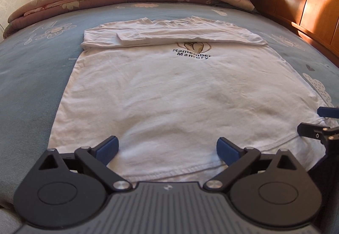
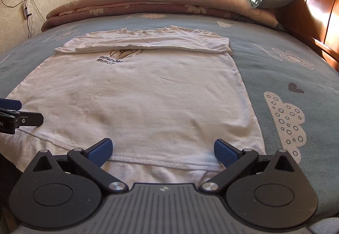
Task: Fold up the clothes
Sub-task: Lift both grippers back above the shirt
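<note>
One blue floral bedsheet (image 1: 31, 68), sunlit.

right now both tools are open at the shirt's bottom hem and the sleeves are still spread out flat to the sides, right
Not quite. The sleeves are already folded in across the chest of the white t-shirt, as the left wrist view shows. The rest holds: the left tool and right tool are both open at the bottom hem.

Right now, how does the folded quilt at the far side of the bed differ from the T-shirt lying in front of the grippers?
The quilt is pink with flower prints; the T-shirt is white with a small chest print. The quilt is thick, folded into a long roll; the T-shirt lies thin and flat, only its sleeves folded across the chest. Both rest on the blue bedsheet.
</note>
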Demonstrator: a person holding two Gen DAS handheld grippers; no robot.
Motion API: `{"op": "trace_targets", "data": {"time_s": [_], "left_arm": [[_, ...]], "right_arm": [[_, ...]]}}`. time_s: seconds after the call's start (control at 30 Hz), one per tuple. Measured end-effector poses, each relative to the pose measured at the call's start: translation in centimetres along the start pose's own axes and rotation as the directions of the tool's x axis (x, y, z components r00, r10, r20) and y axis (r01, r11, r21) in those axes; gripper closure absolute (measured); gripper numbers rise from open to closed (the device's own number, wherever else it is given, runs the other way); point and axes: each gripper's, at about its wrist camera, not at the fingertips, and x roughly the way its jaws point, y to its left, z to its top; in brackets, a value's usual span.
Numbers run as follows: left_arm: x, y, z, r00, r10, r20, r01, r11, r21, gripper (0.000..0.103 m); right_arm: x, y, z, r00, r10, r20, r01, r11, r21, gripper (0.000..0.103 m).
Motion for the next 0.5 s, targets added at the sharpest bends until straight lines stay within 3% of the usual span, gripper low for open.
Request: {"op": "trace_targets", "data": {"time_s": [0.2, 0.3, 0.37, 0.5], "left_arm": [[-0.5, 0.6, -0.1, 1.0, -0.027, 0.011, 0.027, 0.999, -0.034, 0.004], [-0.2, 0.4, 0.1, 1.0, -0.019, 0.005, 0.019, 0.999, -0.038, 0.002], [-0.2, 0.5, 0.1, 1.0, -0.026, 0.008, 0.026, 0.998, -0.049, 0.002], [-0.6, 1.4, -0.3, 0.998, -0.053, 0.026, 0.055, 0.996, -0.074, 0.001]], "right_arm": [[-1.6, -0.9, 0.1, 0.999, -0.05, 0.006, 0.05, 0.999, 0.022, 0.0], [-1.1, -1.5, 1.7, 0.997, -0.01, 0.07, 0.003, 0.996, 0.094, 0.0], [0.4, -1.7, 2.6, 0.998, 0.004, 0.068, -0.013, 0.992, 0.125, 0.0], [2.0, -2.6, 2.2, 0.997, -0.061, 0.048, 0.053, 0.985, 0.162, 0.0]]}}
